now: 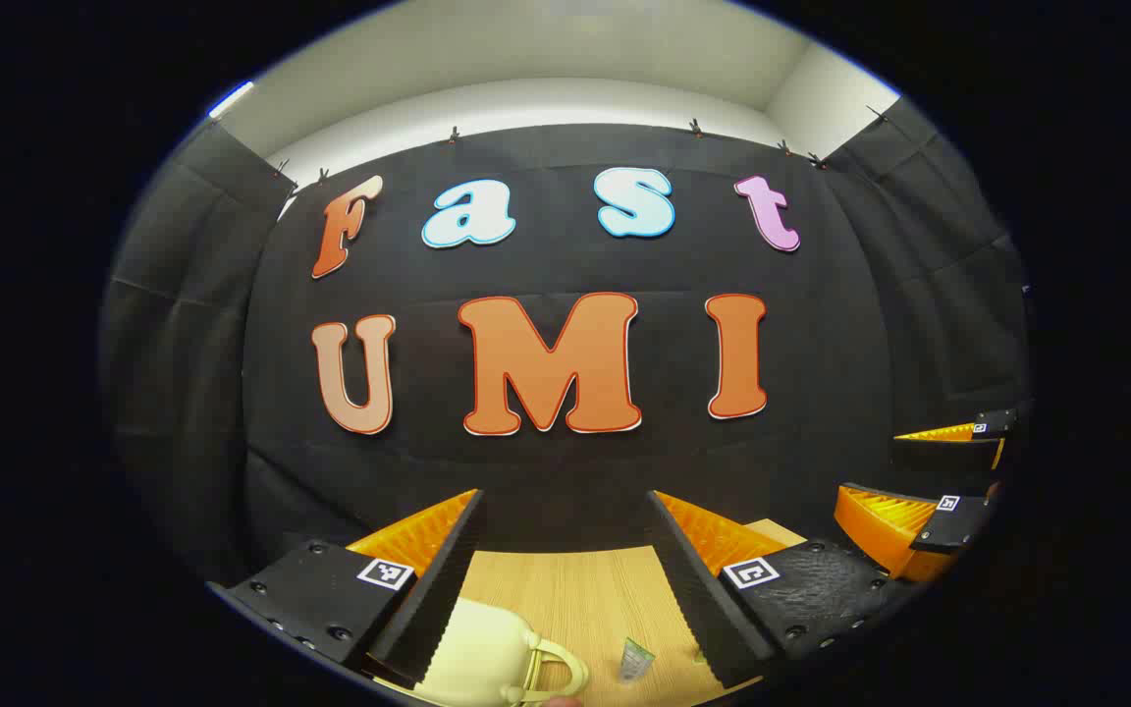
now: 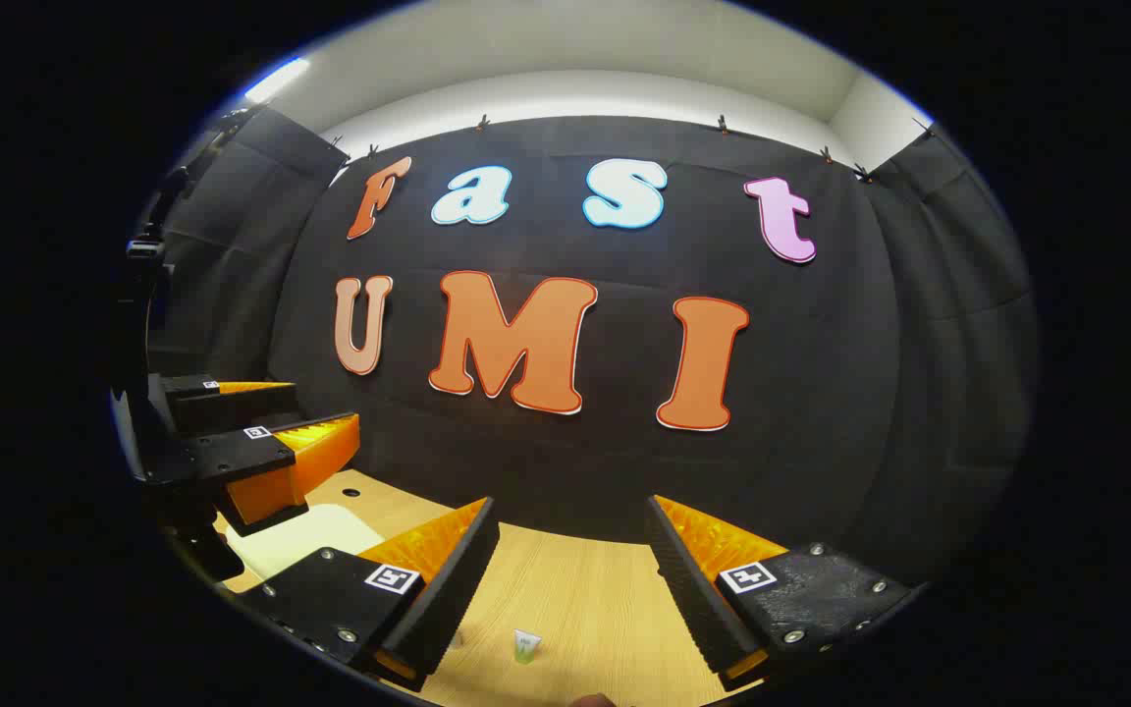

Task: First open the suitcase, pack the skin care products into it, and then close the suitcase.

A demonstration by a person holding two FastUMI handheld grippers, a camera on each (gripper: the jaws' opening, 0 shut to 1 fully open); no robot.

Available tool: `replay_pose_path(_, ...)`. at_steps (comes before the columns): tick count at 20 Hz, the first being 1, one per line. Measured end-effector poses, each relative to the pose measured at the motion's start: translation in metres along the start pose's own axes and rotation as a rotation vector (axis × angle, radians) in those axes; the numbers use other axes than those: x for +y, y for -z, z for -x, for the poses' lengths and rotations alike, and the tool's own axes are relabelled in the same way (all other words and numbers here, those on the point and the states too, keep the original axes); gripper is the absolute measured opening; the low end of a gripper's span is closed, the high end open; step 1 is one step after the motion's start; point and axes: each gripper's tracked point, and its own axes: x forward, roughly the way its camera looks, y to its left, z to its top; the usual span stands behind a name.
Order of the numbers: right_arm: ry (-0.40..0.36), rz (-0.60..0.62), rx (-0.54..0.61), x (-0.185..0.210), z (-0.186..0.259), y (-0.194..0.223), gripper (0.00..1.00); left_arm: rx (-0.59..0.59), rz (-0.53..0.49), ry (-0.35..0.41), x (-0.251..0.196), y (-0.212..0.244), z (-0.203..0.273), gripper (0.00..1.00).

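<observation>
A pale yellow suitcase (image 1: 487,653) with a looped handle lies on the wooden table (image 1: 575,589), just under my left gripper (image 1: 565,516), which is open and holds nothing. A small skin care tube (image 1: 635,660) stands to the right of the suitcase. In the right gripper view, my right gripper (image 2: 570,520) is open and empty above the table (image 2: 585,589), with the small tube (image 2: 525,645) below it. The left gripper (image 2: 291,422) hangs at the left over the pale suitcase (image 2: 300,535). The right gripper (image 1: 929,466) also shows at the right edge of the left gripper view, open.
The black cloth wall (image 1: 565,471) rises close behind the table's far edge. A small dark hole (image 2: 350,492) sits in the tabletop near the suitcase.
</observation>
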Motion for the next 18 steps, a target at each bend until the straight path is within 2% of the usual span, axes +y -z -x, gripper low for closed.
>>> replay_pose_path(4, -0.001, 0.0, 0.006, 0.0, 0.002, 0.002, 0.92, 0.007, 0.0, -0.01, 0.004, 0.004, 0.004, 1.0)
replay_pose_path(5, 0.0, 0.0, 0.005, 0.0, 0.002, 0.001, 0.95, 0.007, -0.001, -0.011, 0.004, 0.003, 0.004, 1.0)
replay_pose_path(12, -0.022, -0.002, 0.004, 0.008, 0.006, 0.0, 0.95, 0.005, -0.006, -0.012, 0.003, 0.002, 0.008, 0.99)
replay_pose_path(13, -0.025, -0.005, 0.004, 0.008, 0.007, 0.0, 0.99, 0.002, -0.007, -0.01, 0.003, 0.001, 0.009, 1.0)
replay_pose_path(14, -0.022, -0.005, 0.004, 0.007, 0.007, 0.0, 0.95, -0.001, -0.007, -0.011, 0.002, 0.001, 0.01, 0.99)
replay_pose_path(18, -0.017, -0.003, 0.009, 0.004, 0.007, 0.001, 0.95, 0.002, -0.053, -0.008, 0.002, 0.006, 0.012, 1.0)
